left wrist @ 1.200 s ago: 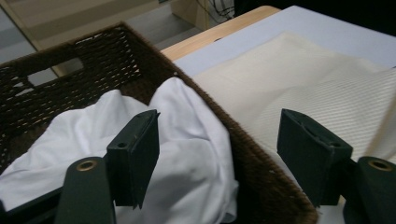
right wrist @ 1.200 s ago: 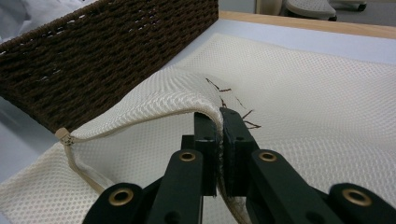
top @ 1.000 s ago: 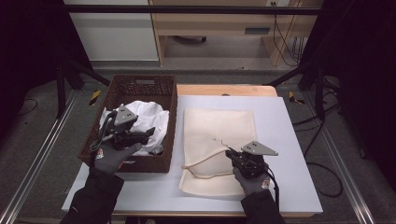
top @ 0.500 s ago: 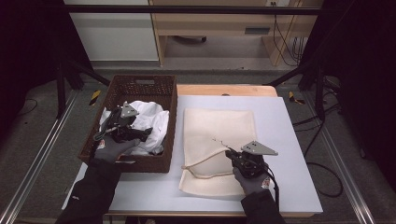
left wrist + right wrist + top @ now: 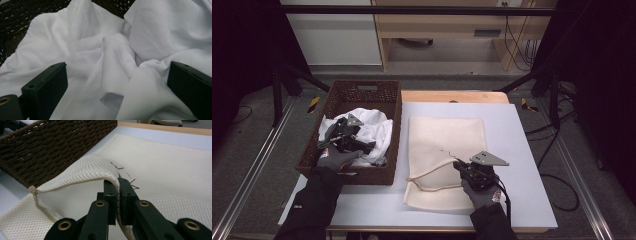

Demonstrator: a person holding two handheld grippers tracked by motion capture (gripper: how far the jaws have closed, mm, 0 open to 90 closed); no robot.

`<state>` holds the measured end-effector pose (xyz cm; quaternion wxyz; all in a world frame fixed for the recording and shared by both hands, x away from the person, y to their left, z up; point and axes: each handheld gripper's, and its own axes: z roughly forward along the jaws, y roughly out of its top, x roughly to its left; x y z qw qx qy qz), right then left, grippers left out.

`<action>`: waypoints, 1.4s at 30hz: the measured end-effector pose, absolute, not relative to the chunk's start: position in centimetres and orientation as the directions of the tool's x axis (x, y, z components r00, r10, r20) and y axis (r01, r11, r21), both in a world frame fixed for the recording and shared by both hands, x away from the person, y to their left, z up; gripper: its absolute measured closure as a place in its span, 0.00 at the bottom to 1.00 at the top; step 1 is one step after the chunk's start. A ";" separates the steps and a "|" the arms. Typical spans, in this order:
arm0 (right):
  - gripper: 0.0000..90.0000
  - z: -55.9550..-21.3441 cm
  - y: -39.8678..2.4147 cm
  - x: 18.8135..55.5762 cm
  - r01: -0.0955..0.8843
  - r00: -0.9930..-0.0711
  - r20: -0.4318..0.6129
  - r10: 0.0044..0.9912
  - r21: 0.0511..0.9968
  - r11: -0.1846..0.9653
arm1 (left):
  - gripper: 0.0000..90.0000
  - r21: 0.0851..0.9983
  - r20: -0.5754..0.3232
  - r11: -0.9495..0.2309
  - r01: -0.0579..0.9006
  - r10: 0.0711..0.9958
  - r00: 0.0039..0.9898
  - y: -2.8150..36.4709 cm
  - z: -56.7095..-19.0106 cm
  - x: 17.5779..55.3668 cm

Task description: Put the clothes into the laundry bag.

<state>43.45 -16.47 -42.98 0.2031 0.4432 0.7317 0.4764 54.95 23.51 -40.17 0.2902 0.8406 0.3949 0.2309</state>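
mesh bag [image 5: 447, 145] rim pinched up; white cloth [image 5: 374, 131] crumpled in woven basket [image 5: 362, 92].
right gripper [image 5: 117, 185] clamped on cream mesh edge; left gripper [image 5: 117, 80] spread wide over soft folds, at nine o'clock.

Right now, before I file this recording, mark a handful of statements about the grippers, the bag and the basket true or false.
1. The right gripper is shut on the mesh bag's upper edge. True.
2. The left gripper has its jaws closed on the white cloth. False: they stand wide apart over it.
3. The white cloth lies in the wicker basket. True.
4. The mesh bag lies inside the basket. False: it lies on the table beside it.
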 end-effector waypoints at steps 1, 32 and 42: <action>0.95 -43.0 -16.4 43.4 0.460 -0.523 0.129 0.843 0.875 0.152 | 0.02 0.667 0.159 -0.523 0.531 0.796 0.584 23.5 -40.2 54.9; 0.96 -43.0 -16.5 43.5 0.462 -0.527 0.132 0.840 0.873 0.153 | 0.88 0.515 0.069 -0.643 0.567 0.691 0.720 22.4 -41.8 55.4; 0.96 -43.0 -16.6 43.5 0.462 -0.524 0.132 0.842 0.874 0.151 | 0.91 0.663 0.096 -0.540 0.517 0.747 0.658 23.4 -40.4 54.4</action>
